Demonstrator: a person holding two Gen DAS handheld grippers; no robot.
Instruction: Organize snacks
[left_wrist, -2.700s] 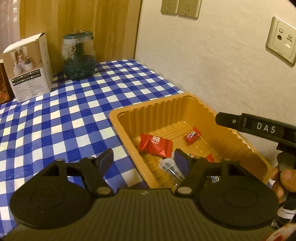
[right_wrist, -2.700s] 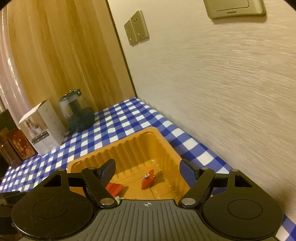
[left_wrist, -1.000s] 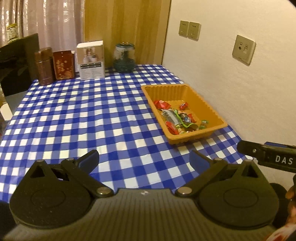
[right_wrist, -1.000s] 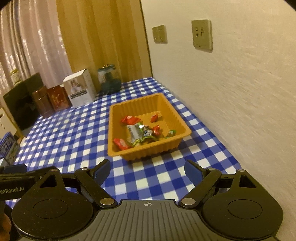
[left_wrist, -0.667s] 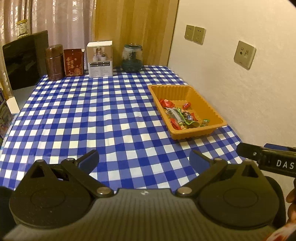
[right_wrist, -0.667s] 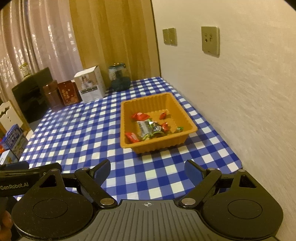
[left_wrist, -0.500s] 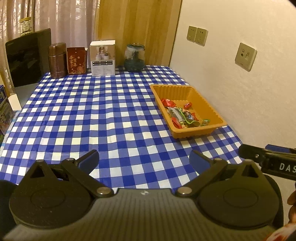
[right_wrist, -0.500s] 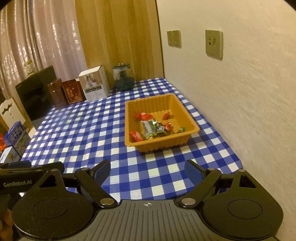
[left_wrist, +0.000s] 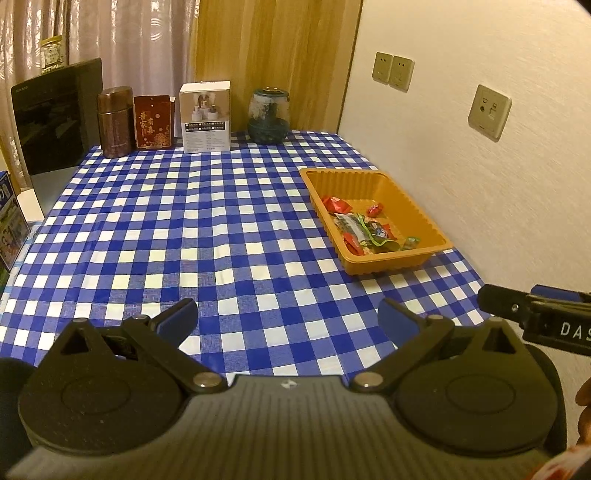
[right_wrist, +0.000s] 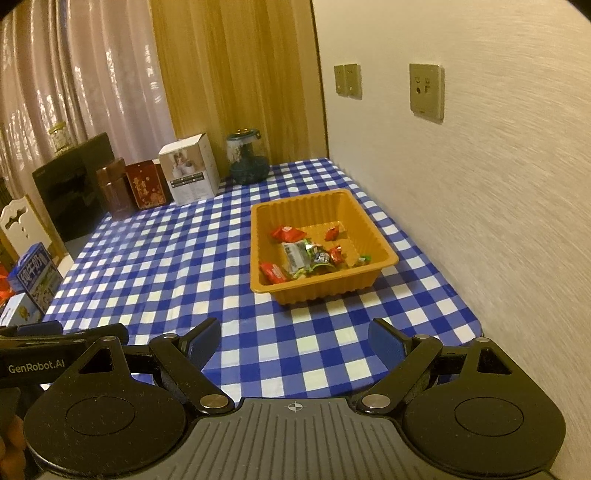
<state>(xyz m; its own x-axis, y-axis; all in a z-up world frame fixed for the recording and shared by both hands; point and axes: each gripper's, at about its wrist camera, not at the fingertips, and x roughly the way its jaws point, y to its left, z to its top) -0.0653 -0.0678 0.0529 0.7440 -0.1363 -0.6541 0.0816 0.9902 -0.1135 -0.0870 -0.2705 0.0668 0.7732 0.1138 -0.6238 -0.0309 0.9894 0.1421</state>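
On the blue-and-white checked table (left_wrist: 207, 229), close to the cream wall, we see the ribbed orange plastic tray (right_wrist: 376, 236) holding the wrapped snacks (right_wrist: 308, 254): red packets, a clear sachet, and green-edged wrappers, heaped towards its near end. Both our tongs sit well short of it, over the table's near edge. Our left tongs (left_wrist: 288, 319) stand apart with nothing between the blue pads, the tray ahead and to their right. Our right tongs (right_wrist: 295, 343) also stand apart and empty, the tray ahead of them. At the table's far end we see a row: a brown cylindrical tin (left_wrist: 115, 122), a red printed box (left_wrist: 153, 122), a white carton (left_wrist: 206, 117) and a dark green glass jar (left_wrist: 267, 116).
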